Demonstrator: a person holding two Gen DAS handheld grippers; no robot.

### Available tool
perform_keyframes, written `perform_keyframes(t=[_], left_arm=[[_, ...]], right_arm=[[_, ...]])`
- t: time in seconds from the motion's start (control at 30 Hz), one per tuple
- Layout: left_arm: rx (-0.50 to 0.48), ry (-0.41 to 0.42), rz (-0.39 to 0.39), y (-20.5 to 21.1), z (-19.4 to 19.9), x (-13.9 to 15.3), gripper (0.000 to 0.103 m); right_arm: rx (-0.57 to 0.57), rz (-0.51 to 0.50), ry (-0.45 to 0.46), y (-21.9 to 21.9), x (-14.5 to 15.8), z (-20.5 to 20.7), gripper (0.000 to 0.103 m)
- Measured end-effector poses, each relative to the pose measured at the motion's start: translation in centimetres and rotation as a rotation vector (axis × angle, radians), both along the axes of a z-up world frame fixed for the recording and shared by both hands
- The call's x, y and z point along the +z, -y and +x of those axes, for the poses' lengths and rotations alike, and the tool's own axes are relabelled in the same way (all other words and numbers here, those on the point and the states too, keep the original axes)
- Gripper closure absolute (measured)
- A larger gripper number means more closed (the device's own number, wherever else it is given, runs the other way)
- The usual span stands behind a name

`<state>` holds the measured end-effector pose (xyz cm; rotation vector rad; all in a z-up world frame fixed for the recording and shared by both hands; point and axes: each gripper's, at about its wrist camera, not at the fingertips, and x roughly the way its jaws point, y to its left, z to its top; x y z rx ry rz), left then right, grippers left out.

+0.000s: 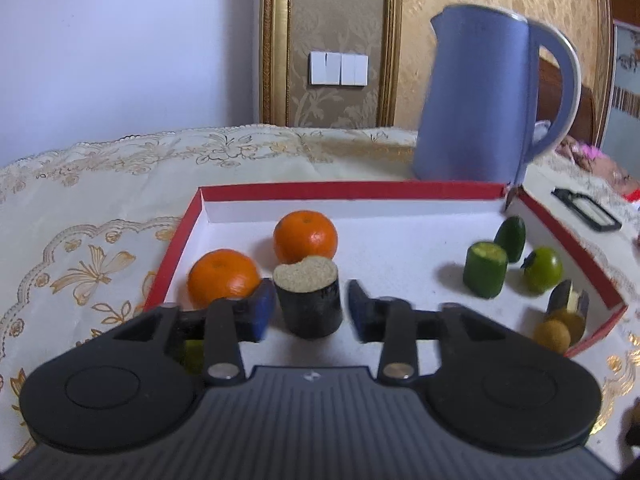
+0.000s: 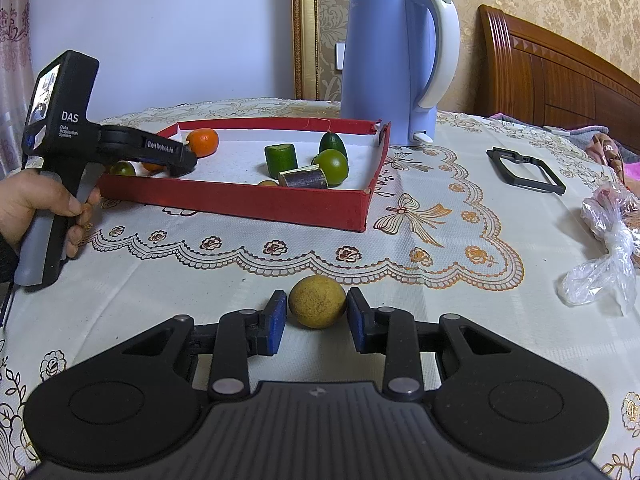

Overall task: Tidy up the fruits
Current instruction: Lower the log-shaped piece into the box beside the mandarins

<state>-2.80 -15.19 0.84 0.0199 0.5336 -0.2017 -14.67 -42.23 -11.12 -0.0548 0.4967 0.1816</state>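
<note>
In the left wrist view my left gripper (image 1: 311, 309) stands open inside the red box (image 1: 352, 191), its blue pads either side of an upright dark cane piece (image 1: 306, 278) with a small gap at each pad. Two oranges (image 1: 223, 278) (image 1: 305, 236) sit just beyond it. On the box's right lie green fruits (image 1: 543, 269), a cut green piece (image 1: 485, 274) and another cane piece (image 1: 568, 300). In the right wrist view my right gripper (image 2: 317, 312) is shut on a round yellow-brown fruit (image 2: 317, 300) that rests on the tablecloth, in front of the box (image 2: 256, 202).
A blue kettle (image 2: 388, 68) stands behind the box's far right corner. To the right on the cloth lie a black frame (image 2: 524, 170) and a crumpled plastic bag (image 2: 608, 240). A hand (image 2: 36, 204) holds the left gripper's handle at the left.
</note>
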Motion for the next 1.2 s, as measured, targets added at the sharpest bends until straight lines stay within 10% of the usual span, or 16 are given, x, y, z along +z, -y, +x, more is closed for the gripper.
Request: perform_keyframes(t=[0.2,0.27,1.07,1.2], left_arm=[[0.004,0.006,0.015,0.27,-0.11,0.03,0.054],[0.012,0.005,0.004,0.01,-0.01,0.02,0.072],[0.012,0.008,0.038,-0.27,0.00,0.02,0.071],[0.000,0.007,0.013,-0.37,-0.15,0.23,0.058]], right_arm=[[0.000,0.000,0.000,0.01,0.00,0.01,0.072],[0.000,0.001,0.000,0.00,0.00,0.00,0.072],[0.017,-0.001,-0.002,-0.21,-0.07,0.08,0.065],[0.016,-0.002,-0.002,-0.16,-0.11,0.15,0.065]])
